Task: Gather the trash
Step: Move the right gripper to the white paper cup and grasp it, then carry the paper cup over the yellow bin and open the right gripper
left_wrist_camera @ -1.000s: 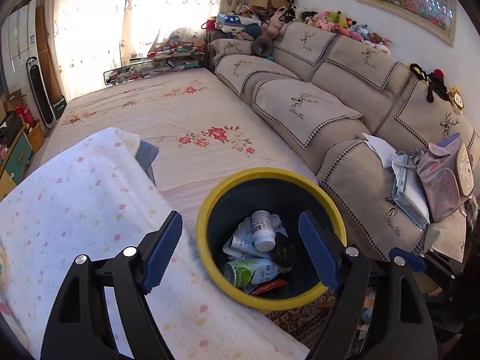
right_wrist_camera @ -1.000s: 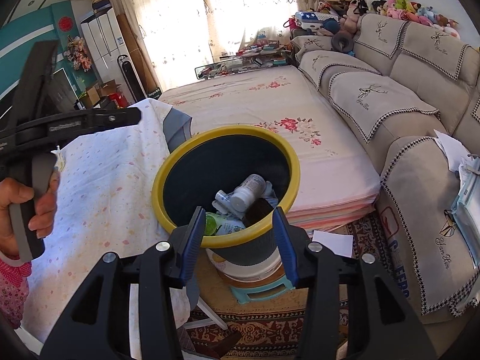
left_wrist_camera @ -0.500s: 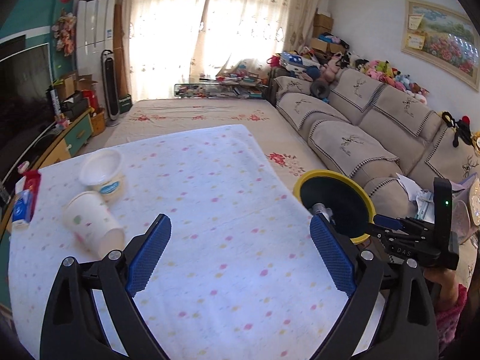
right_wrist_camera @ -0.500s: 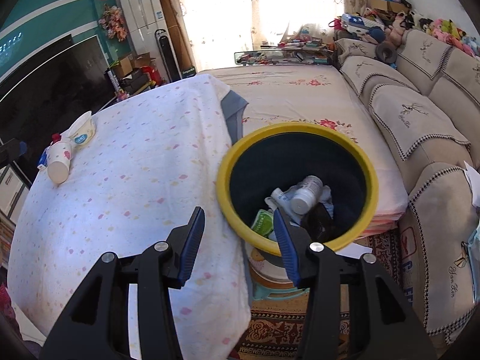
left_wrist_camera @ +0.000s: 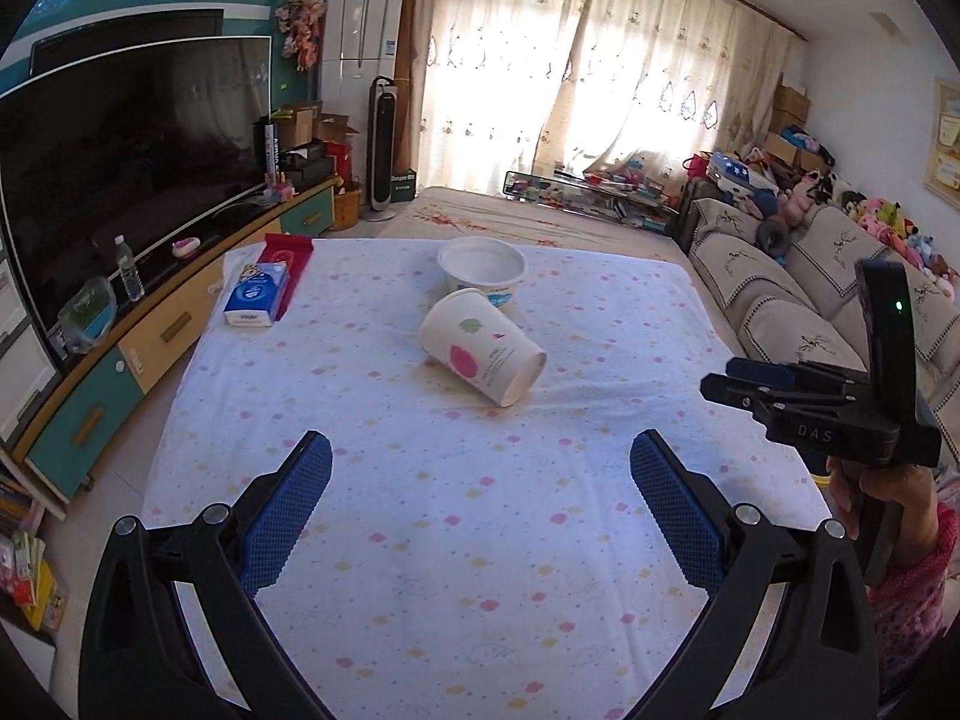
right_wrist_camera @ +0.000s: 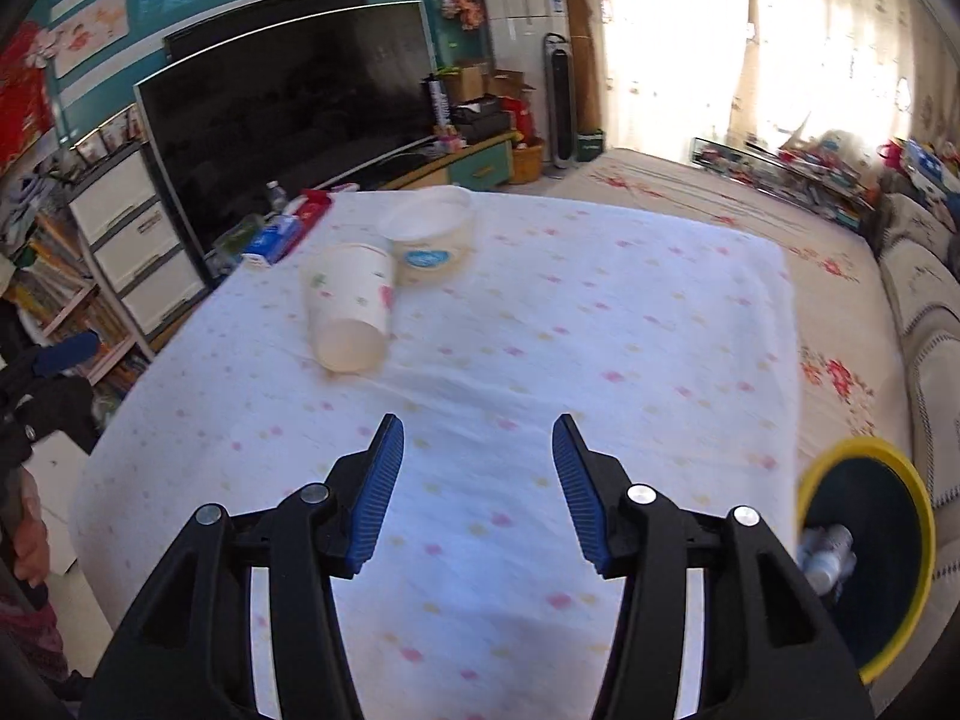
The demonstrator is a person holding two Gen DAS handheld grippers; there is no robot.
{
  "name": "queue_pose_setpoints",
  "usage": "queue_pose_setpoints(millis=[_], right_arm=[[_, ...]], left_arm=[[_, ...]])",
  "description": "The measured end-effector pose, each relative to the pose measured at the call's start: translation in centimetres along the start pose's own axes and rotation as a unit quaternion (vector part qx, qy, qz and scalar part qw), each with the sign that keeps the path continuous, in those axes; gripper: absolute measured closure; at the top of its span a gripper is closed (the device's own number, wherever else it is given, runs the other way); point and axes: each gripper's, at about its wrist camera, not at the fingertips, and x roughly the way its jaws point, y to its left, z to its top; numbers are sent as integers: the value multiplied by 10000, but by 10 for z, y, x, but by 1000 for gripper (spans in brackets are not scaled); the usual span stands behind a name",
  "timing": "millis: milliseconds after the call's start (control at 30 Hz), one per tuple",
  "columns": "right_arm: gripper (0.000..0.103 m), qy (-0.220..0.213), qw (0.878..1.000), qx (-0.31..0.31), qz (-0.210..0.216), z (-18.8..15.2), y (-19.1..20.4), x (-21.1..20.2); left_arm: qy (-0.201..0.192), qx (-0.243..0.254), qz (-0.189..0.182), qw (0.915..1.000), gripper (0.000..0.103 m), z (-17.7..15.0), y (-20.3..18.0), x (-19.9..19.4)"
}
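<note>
**Two empty grippers face the last cups on the worktop**

With nothing between either pair of jaws, the step in hand looks like reaching for the next piece of trash. Nearest the lens, the left gripper [left_wrist_camera: 480, 510] has its jaws opening close to their widest over bare spotted cloth; the right gripper [right_wrist_camera: 477, 480] is also opening, about half wide, and empty.

Past them, mid-frame in the left view, the paper cup [left_wrist_camera: 483, 354] lies on its side, mouth toward the camera, touching the white tub [left_wrist_camera: 482, 267] behind it. I would close the wide left jaws across the cup's round wall, gently, since thin paper probably crushes, and keep clear of the tub.

The yellow-rimmed bin [right_wrist_camera: 864, 564] sits at the lower right of the right view, beside the worktop [left_wrist_camera: 600, 540] edge.

At upper left lies a tissue pack [left_wrist_camera: 258, 294].
</note>
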Motion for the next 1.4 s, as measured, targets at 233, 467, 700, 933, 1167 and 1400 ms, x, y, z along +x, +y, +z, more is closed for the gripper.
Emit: queue_pose_setpoints(millis=[233, 467, 700, 933, 1167, 1400], right_arm=[[25, 309, 9951, -676, 658, 54, 66, 77], [25, 902, 9916, -743, 547, 67, 77, 136], [38, 1098, 9903, -699, 496, 72, 81, 153], [46, 981, 9922, -580, 510, 68, 79, 141], [46, 628, 9951, -607, 467, 58, 74, 99], [46, 276, 9983, -507, 57, 38, 40, 48]], left_arm=[[-52, -143, 75, 9999, 5, -4, 13, -6], [-48, -253, 102, 9996, 5, -8, 27, -7], [3, -323, 106, 9994, 5, -13, 31, -2], [40, -275, 83, 9996, 5, -14, 22, -1], [43, -188, 32, 9998, 5, -13, 14, 3], [49, -82, -125, 9999, 5, -9, -3, 8]])
